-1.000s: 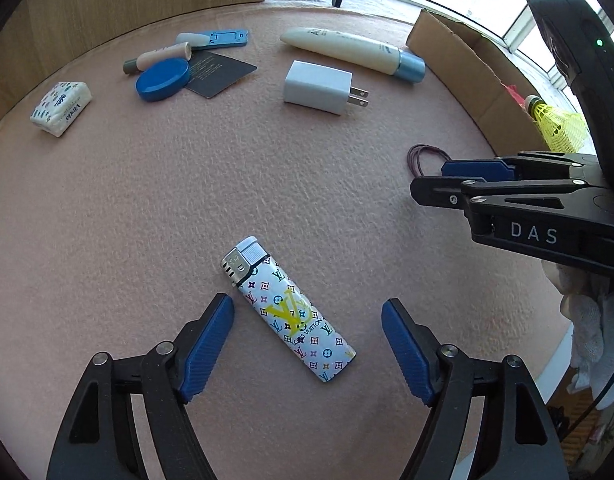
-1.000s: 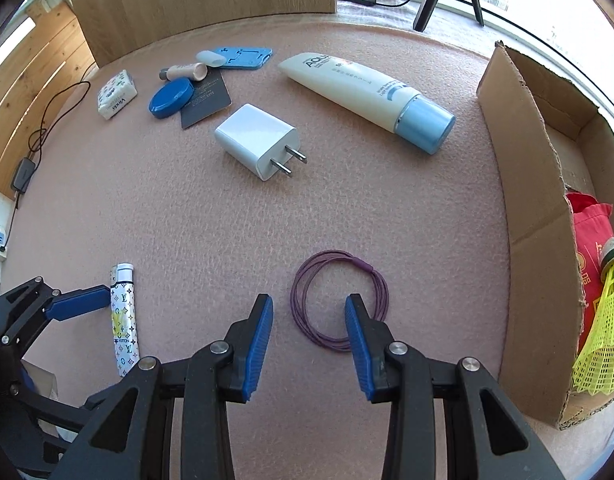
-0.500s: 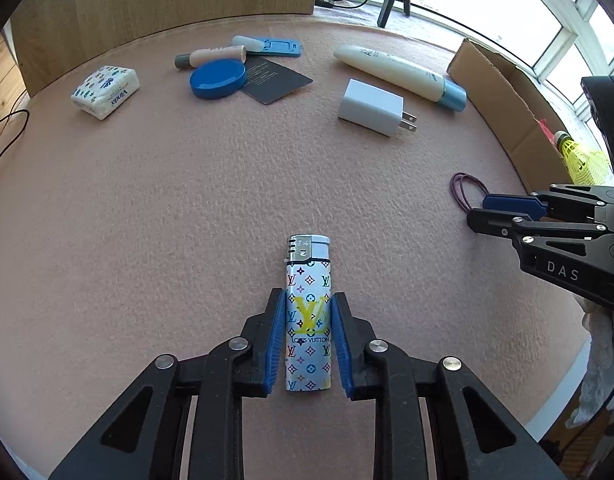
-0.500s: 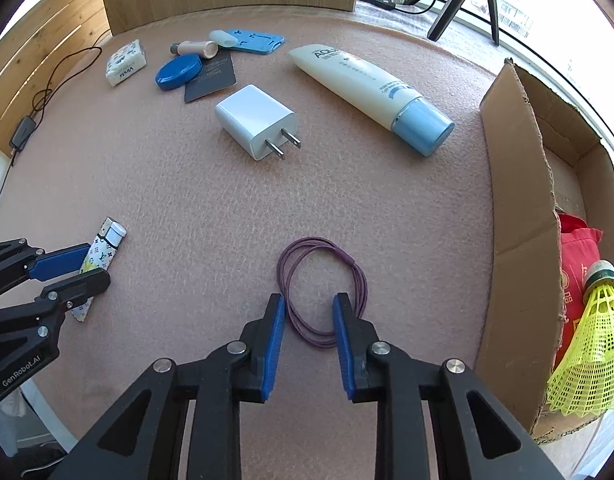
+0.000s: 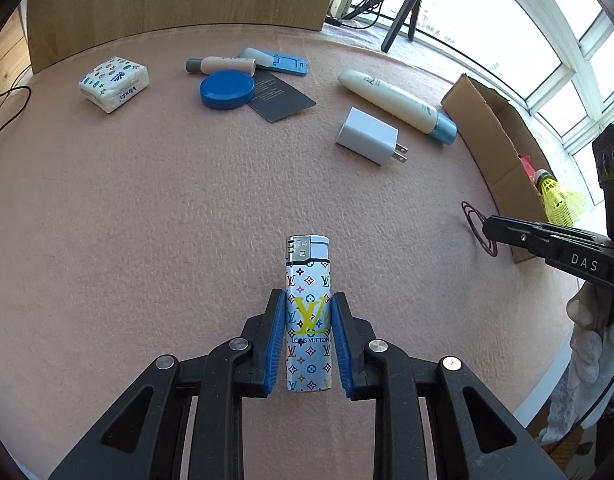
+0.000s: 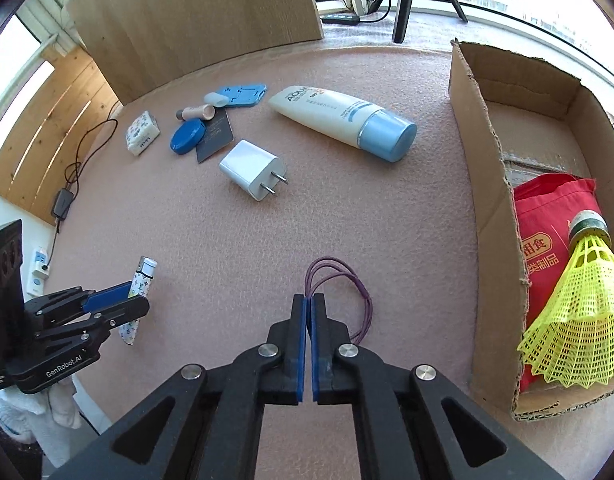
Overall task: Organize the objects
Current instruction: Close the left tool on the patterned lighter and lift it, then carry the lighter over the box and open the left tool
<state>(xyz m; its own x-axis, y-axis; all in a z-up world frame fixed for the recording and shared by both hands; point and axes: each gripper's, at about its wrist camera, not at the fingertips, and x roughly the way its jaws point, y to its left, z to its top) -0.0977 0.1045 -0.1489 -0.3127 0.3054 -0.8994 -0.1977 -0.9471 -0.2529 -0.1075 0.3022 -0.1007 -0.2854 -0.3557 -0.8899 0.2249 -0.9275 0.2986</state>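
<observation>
My left gripper (image 5: pixel 309 304) is shut on a patterned lighter (image 5: pixel 308 280) with a silver cap, lifted a little off the pink felt table (image 5: pixel 147 240). Seen from the right wrist, that lighter (image 6: pixel 141 284) sticks out of the left gripper (image 6: pixel 123 300) at the lower left. My right gripper (image 6: pixel 308 304) is shut on one side of a purple hair tie (image 6: pixel 347 276), whose loops fan out ahead and to the right of its blue pads. In the left wrist view the hair tie (image 5: pixel 473 220) hangs at the right gripper's tip at the far right.
An open cardboard box (image 6: pixel 491 184) at the right holds a red bag (image 6: pixel 547 216) and a yellow shuttlecock (image 6: pixel 579 320). On the felt lie a white charger (image 6: pixel 253 170), a cream tube (image 6: pixel 339 120), a blue lid (image 6: pixel 188 136), a dark card (image 6: pixel 217 140), a tissue pack (image 6: pixel 143 138).
My left gripper closed on the lighter and raised it. My right gripper closed fully on the hair tie and lifted its near side.
</observation>
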